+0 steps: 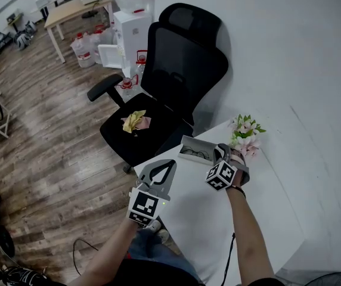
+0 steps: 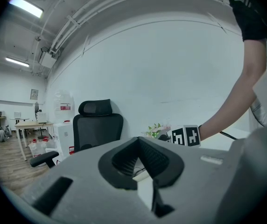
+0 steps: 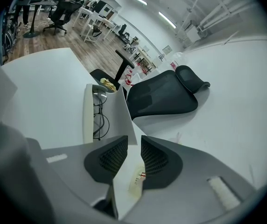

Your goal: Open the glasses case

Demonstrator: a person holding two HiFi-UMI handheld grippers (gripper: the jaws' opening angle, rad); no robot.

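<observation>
The flat lid (image 3: pixel 122 120) of the rectangular white glasses case (image 1: pixel 193 149) is straddled by the spread right hand-held gripper (image 3: pixel 134 155); the left hand-held gripper (image 2: pixel 137 141) is pressed together.

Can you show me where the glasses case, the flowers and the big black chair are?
glasses case (image 3: pixel 122 118): right gripper view, on its raised white lid.
flowers (image 1: pixel 246 137): head view, on the pink blossoms.
black chair (image 1: pixel 182 64): head view, on the middle of the backrest.

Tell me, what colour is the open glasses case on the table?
White; the glasses case shows best in the right gripper view.
</observation>
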